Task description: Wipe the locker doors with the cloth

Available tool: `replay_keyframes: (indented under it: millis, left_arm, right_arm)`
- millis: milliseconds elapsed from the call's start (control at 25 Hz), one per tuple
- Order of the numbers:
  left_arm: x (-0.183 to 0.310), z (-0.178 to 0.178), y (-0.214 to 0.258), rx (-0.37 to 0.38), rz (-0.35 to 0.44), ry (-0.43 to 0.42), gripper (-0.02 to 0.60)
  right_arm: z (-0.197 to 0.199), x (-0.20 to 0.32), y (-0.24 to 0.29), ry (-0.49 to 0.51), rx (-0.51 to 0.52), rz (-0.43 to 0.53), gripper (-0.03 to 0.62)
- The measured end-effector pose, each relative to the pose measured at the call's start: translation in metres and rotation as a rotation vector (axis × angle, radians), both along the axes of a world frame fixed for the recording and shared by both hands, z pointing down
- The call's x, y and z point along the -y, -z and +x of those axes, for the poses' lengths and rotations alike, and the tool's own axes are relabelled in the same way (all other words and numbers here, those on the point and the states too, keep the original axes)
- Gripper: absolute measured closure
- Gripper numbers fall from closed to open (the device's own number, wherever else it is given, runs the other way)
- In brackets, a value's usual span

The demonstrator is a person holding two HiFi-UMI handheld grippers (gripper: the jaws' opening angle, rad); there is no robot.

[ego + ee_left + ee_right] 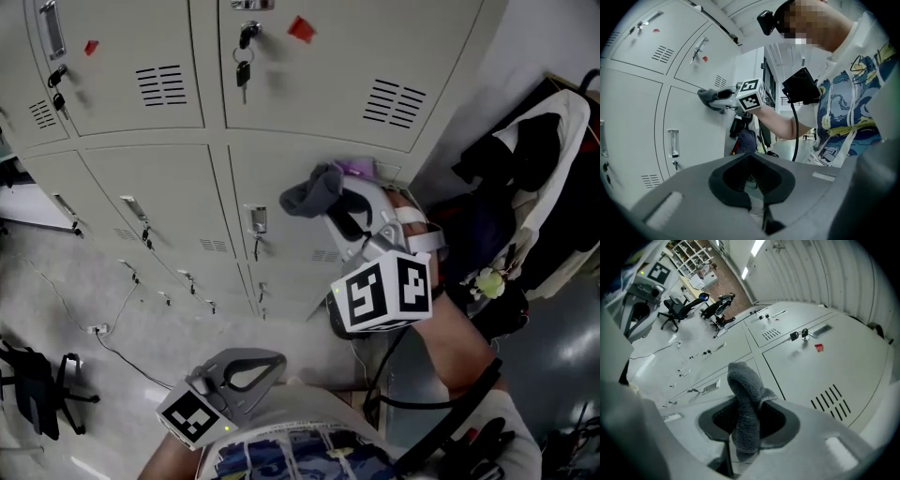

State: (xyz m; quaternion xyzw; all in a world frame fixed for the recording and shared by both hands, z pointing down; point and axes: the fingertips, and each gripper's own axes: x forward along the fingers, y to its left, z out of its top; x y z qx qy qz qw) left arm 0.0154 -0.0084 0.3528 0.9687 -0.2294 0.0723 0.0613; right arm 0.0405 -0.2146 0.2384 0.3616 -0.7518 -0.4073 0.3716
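OK: right claw (745,430) is clamped on the cloth (314,190), which is pressed to a locker door (281,155) at 12 o'clock. Left claw (246,367) is closed and empty, low at 7 o'clock.

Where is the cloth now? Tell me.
Centre of the head view: the cloth is clamped in the right gripper, held up at a middle-row locker door, just right of that door's latch.
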Motion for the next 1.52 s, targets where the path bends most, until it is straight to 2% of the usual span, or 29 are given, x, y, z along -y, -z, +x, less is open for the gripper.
replay_keyframes:
  millis: [360,680,1040,1520]
  left_arm:
    - [-0.001,-0.012,0.000,-0.011,-0.003,0.046,0.578]
    - [0.000,-0.012,-0.002,-0.003,-0.012,0.057,0.578]
    - [-0.001,-0.012,-0.006,0.014,-0.028,0.075,0.578]
    - [-0.004,-0.016,-0.009,0.032,-0.048,0.113,0.578]
  right_arm:
    - [0.002,0.028,-0.046,-0.035,-0.084,-0.023,0.480]
    - [-0.001,0.029,-0.119,-0.032,-0.148,-0.083,0.482]
    - [-0.008,0.031,-0.219,-0.030,-0.168,-0.228,0.482]
    - [-0.008,0.031,-0.367,-0.052,-0.243,-0.484,0.482]
